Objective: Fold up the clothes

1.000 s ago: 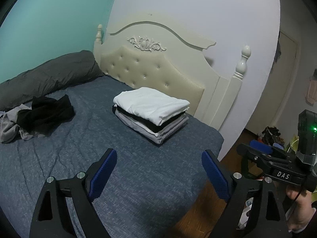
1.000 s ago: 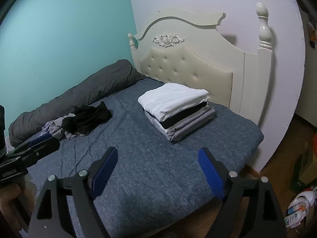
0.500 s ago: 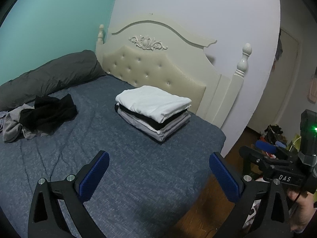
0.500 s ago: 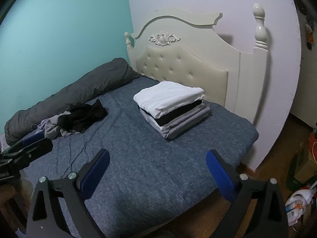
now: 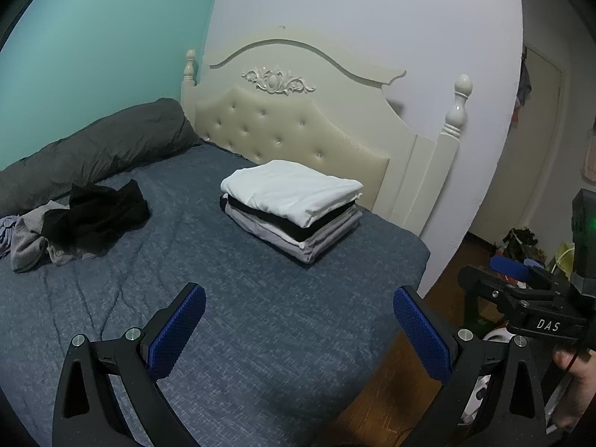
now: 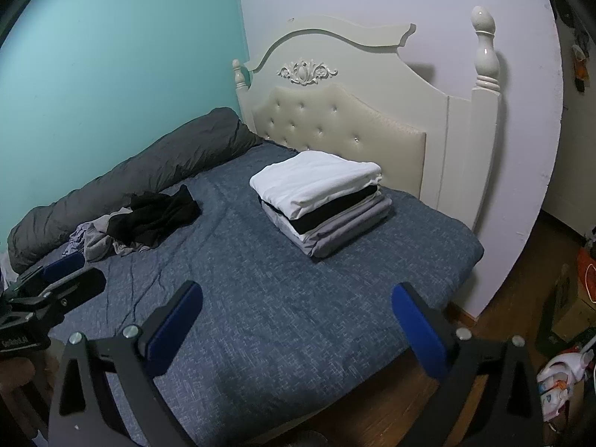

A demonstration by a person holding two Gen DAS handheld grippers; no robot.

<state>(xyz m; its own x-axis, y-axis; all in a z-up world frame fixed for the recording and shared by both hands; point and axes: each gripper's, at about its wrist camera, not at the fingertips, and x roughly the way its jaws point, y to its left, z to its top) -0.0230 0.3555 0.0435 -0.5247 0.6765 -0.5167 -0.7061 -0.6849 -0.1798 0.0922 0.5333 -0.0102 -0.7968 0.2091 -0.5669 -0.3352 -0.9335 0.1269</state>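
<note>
While the bed (image 5: 260, 335) fills most of both views, its blue-grey cover carries a neat stack of folded clothes (image 5: 294, 208) at the headboard end, near the right edge, white piece on top. A loose heap of unfolded clothes (image 5: 85, 223), black over grey, lies well apart toward the far left edge, beside a long dark bolster (image 5: 93, 149). Both tools hang over the foot end: the left gripper (image 5: 298, 335) and the right gripper (image 6: 298, 331) have each just been opening, their jaws now spread wide with nothing between them. I judge a fold is finished and the heap comes next. White letters "DAS" show on the right gripper's body in the left view.
</note>
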